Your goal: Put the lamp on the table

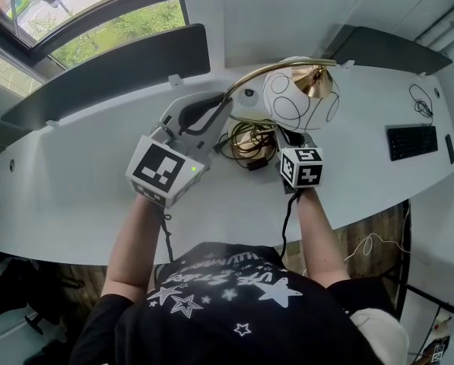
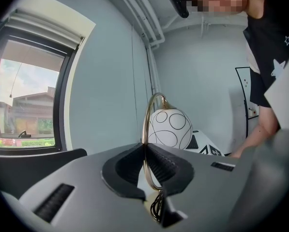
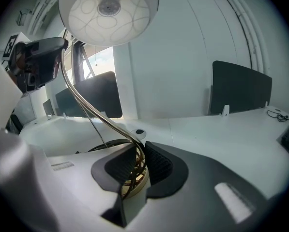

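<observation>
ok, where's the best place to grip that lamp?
Probably the thin brass stem, low near the base, coming from the person's side as the right gripper does. The rod is slim enough to close on, while the round shade looks too wide.

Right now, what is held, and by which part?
The gold lamp with white patterned globe shade: left gripper clamps its curved arm, right gripper its stem near the base.

Head looks down; gripper views share lamp (image 2: 169,128).
</observation>
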Demonstrator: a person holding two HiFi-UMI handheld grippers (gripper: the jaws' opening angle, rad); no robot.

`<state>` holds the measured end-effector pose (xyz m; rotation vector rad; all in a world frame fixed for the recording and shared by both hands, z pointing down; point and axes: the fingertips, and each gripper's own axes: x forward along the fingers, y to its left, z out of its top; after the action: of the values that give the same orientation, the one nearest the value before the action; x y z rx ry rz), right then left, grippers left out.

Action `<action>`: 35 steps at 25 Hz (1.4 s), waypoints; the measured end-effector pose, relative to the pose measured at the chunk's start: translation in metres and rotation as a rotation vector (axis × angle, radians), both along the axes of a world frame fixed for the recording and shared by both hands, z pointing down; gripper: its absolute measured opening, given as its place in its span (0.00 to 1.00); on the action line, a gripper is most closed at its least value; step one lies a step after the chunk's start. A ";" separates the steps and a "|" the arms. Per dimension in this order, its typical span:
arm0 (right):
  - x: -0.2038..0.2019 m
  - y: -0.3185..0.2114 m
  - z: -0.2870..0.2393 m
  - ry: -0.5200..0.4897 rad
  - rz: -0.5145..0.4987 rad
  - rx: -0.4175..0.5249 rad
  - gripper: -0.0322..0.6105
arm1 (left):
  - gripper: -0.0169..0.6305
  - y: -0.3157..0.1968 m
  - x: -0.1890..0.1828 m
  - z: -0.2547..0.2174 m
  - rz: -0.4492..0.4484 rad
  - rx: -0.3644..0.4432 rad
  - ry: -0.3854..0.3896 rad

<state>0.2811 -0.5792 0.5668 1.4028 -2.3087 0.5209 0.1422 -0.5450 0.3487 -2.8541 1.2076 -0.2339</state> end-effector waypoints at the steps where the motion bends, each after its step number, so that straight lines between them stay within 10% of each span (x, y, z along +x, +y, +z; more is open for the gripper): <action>1: 0.000 0.000 0.000 -0.005 0.002 0.002 0.13 | 0.08 0.000 0.001 0.000 0.000 0.001 0.002; 35: -0.010 0.104 -0.078 -0.026 0.165 0.250 0.15 | 0.09 0.109 -0.060 0.013 -0.068 -0.033 0.096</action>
<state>0.2709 -0.4755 0.4889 1.7219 -2.3552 0.3056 0.0825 -0.4359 0.3614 -2.8866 1.3309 -0.1207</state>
